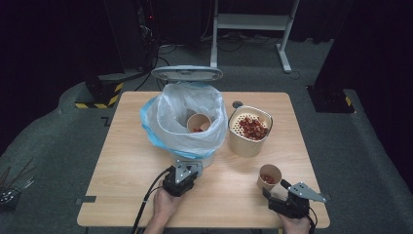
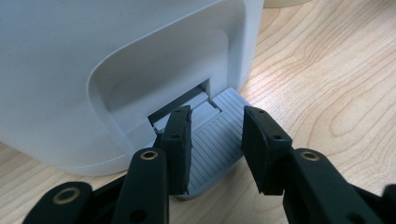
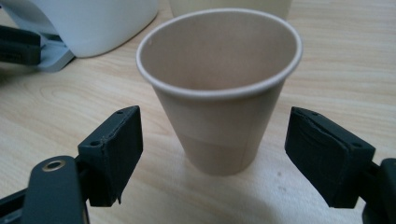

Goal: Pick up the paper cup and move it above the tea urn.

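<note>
A pale wooden table (image 1: 146, 161) stands on a grey carpeted floor (image 1: 48, 141) in a dark room, with the white legs of a stand (image 1: 253, 22) behind it and yellow-and-black hazard-striped bases (image 1: 100, 92) off its far corners. The landmark is the white pedal bin (image 1: 187, 112) near the middle of the table, its lid (image 1: 187, 73) raised and a clear bag with a blue edge (image 1: 160, 117) draped over its rim; a paper cup with red bits (image 1: 198, 123) lies down inside the bag.

Just right of the bin sits a beige container (image 1: 250, 130) with a perforated insert, holding red pieces. Nearer the person and to the right of the bin stands a second paper cup (image 1: 270, 176), upright, with what looks like red scraps in its bottom, though the right gripper view does not show its base.

The left gripper (image 2: 215, 140) rests at the foot of the bin, its jaws drawn in close over the ribbed grey pedal (image 2: 219, 140), one jaw above the pedal's inner end; whether they pinch it I cannot tell. The right gripper (image 3: 215, 154) is at the table's near right edge, jaws spread wide on either side of the standing cup without touching it.
</note>
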